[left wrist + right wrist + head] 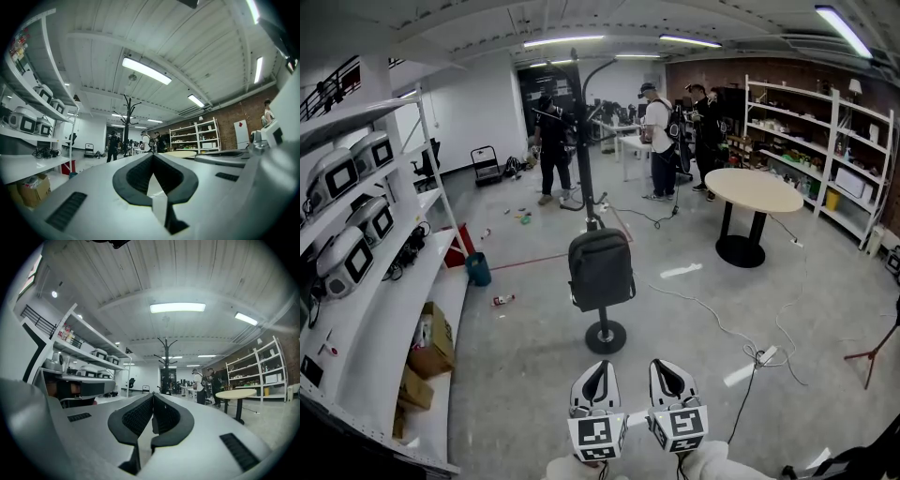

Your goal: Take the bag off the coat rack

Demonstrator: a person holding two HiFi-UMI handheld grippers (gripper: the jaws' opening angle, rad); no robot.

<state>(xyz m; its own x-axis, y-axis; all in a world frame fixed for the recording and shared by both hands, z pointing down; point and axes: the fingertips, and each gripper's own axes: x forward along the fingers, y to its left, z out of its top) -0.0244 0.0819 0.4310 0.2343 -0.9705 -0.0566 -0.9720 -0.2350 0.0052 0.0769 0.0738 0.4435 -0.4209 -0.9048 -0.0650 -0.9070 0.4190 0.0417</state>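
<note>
The bag (601, 269), dark and boxy, hangs at the centre of the head view against the pole of the coat rack (581, 141). Its long axis is vertical, its top end points up, and its broad face is turned toward the camera. It sits low on the pole, just above the rack's round base (606, 337) on the floor (516, 375). The rack's curved hooks spread near the top of the frame, well above the bag.

At the bottom centre, well apart from the bag, the left hand-held gripper (598, 367) and the right hand-held gripper (668, 366) sit side by side and point toward the rack. Each is clenched, its jaw tips together with nothing between them.

A round table (755, 190) stands at the right, white shelves (384, 319) line the left edge, and people (657, 141) stand at the upper centre.
</note>
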